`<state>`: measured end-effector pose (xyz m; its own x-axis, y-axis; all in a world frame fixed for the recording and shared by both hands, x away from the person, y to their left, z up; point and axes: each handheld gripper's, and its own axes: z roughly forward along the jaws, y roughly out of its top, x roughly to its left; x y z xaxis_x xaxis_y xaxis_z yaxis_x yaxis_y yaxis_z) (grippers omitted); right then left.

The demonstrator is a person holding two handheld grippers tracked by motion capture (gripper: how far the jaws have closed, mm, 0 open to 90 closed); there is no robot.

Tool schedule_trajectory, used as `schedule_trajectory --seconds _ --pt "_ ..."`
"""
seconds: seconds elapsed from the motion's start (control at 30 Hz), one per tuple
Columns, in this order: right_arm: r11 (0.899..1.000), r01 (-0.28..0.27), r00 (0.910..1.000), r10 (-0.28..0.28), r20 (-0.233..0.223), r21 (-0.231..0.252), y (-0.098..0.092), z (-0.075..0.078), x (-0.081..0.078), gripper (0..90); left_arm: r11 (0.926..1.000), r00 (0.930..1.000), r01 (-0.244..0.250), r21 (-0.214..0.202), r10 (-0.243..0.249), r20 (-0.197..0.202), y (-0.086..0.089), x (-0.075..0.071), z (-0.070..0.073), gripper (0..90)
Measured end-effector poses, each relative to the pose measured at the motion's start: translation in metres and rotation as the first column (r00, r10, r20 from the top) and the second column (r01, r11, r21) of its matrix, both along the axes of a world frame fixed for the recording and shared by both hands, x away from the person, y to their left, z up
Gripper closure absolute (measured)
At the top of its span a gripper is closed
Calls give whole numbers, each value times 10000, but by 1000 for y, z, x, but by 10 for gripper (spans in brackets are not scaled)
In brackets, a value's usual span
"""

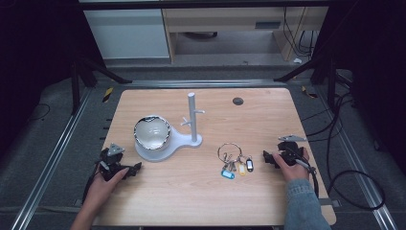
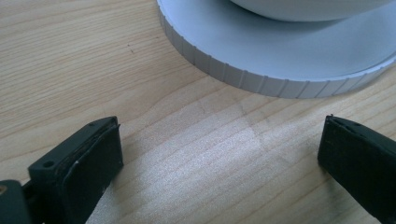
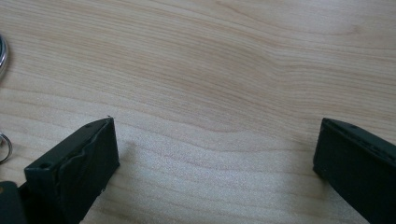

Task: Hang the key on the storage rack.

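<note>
Keys (image 1: pixel 233 163) on a big ring with coloured tags lie on the table (image 1: pixel 201 196), just left of the right gripper (image 1: pixel 270 159); its jaws are spread wide, holding nothing, bare wood between them, ring edge (image 3: pixel 2 56) off to the jaws' left. Left gripper (image 1: pixel 129 170) rests at the table's left, jaws also wide apart and empty, pointing at the stand base (image 2: pixel 261 51) just ahead. Bowl (image 1: pixel 152 132) sits on that base, white peg post (image 1: pixel 192 117) beside it, well apart from the keys
</note>
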<state>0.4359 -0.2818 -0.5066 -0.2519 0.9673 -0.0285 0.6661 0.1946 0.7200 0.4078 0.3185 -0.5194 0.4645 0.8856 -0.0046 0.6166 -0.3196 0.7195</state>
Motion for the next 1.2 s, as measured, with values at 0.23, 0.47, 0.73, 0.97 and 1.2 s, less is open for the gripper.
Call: schedule_trajectory --seconds 0.23,0.47,0.73,0.97,1.2 --pt "9998 -212 9997 211 -144 -51 -3 4 0 78 10000 10000 -12 -2 12 4 0 0 0 0" --pt "9951 -686 9974 668 -270 -706 -2 22 0 205 10000 10000 -53 0 53 2 0 0 0 0" --pt "9698 -2071 9737 1916 -1235 -1288 12 34 4 259 10000 10000 -59 2 59 3 0 -1 0 0" --pt "9361 -3068 9418 2724 -1971 -1723 28 50 11 328 10000 10000 -64 -2 64 3 0 -1 0 0" --pt "8941 -4057 8947 3460 -2825 -1898 37 63 19 415 10000 10000 -64 -2 64 5 0 0 0 0"
